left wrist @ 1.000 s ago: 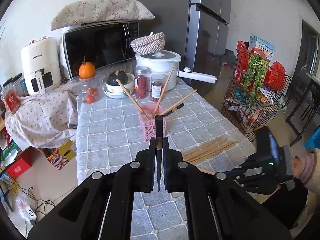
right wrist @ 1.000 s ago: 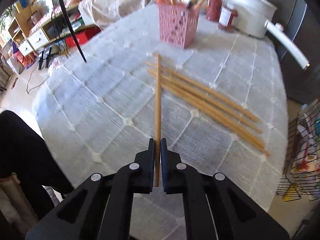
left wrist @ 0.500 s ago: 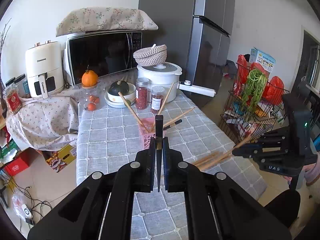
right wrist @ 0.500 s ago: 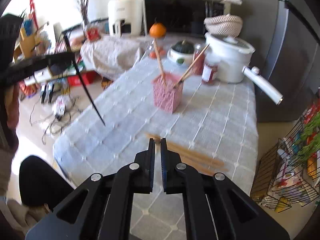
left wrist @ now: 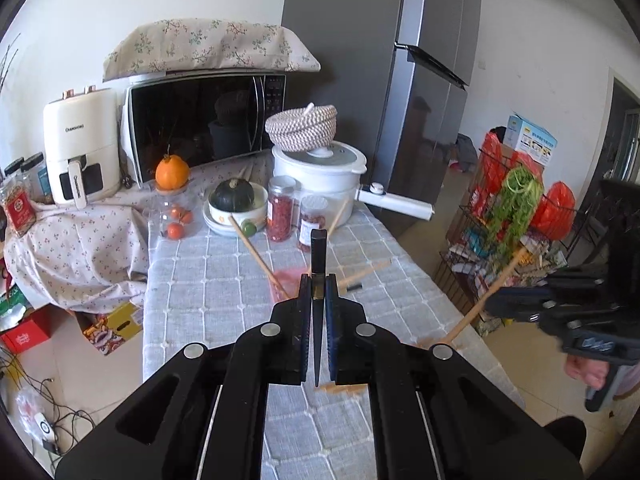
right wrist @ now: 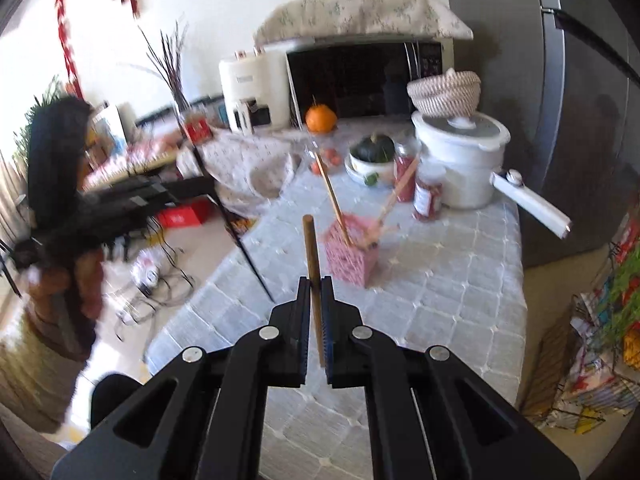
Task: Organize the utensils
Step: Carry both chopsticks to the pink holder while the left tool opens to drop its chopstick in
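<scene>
My left gripper (left wrist: 318, 292) is shut on a black chopstick (left wrist: 319, 256), held above the near end of the table. It also shows at the left of the right wrist view, with the black chopstick (right wrist: 240, 236) slanting down from it. My right gripper (right wrist: 316, 294) is shut on a wooden chopstick (right wrist: 312, 264), lifted off the table. In the left wrist view it hangs at the right with that chopstick (left wrist: 486, 300) angled down-left. The pink holder (right wrist: 352, 254) stands mid-table with several wooden chopsticks (right wrist: 334, 204) in it. In the left wrist view the holder (left wrist: 290, 280) is partly hidden behind my fingers.
At the table's far end stand a white pot (left wrist: 320, 168), two spice jars (left wrist: 282, 208), a bowl with a squash (left wrist: 234, 200), an orange (left wrist: 172, 172), a microwave (left wrist: 204, 120) and an air fryer (left wrist: 82, 156). A wire rack (left wrist: 508, 216) stands on the floor to the right.
My right gripper has lifted a wooden chopstick off the table and raised it, tilting up toward the holder. My left gripper has risen too, still holding the black chopstick.
</scene>
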